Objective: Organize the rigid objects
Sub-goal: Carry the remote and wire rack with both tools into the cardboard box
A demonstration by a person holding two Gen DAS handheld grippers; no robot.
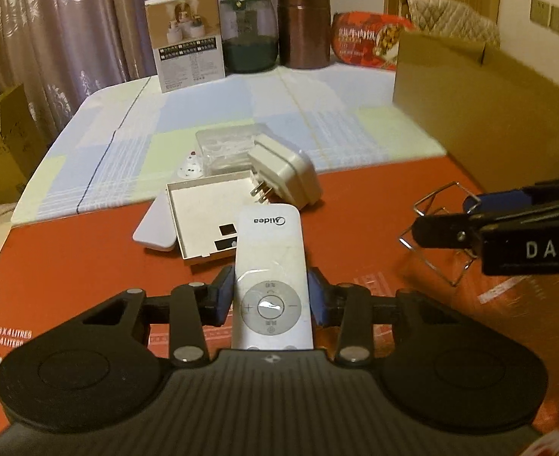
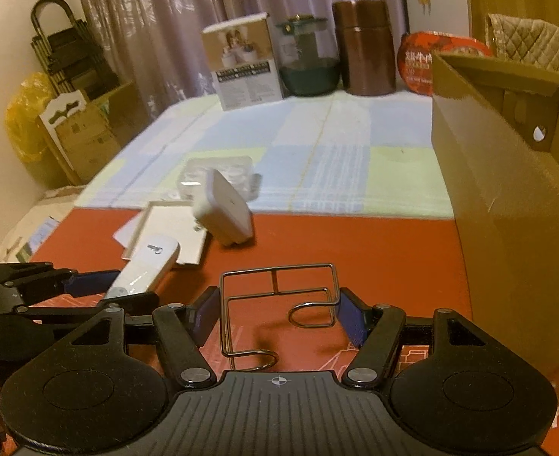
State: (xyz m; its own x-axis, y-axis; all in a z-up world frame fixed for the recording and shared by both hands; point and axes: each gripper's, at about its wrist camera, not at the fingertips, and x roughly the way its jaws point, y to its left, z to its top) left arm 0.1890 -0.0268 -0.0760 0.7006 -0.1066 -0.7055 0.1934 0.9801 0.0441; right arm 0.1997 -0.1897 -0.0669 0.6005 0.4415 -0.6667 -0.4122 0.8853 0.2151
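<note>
My left gripper (image 1: 271, 290) is shut on a white Midea remote (image 1: 269, 262), its blue pads pressing both long sides near the round button pad. The remote's logo end points away over the red board (image 1: 89, 266). In the right wrist view the left gripper (image 2: 119, 288) comes in from the left with the remote (image 2: 148, 264). My right gripper (image 2: 279, 313) is shut on a bent wire rack (image 2: 279, 285), which spans the gap between both pads. From the left wrist view, the right gripper (image 1: 454, 216) and the rack (image 1: 431, 243) sit at the right.
A white plug adapter (image 1: 285, 171) leans on a shallow white box (image 1: 199, 224), with a clear plastic tray (image 1: 230, 144) and a small white cone (image 1: 190, 165) behind. An open cardboard box (image 2: 507, 190) stands at the right. A carton, glass jar and brown canister (image 1: 304, 22) line the back.
</note>
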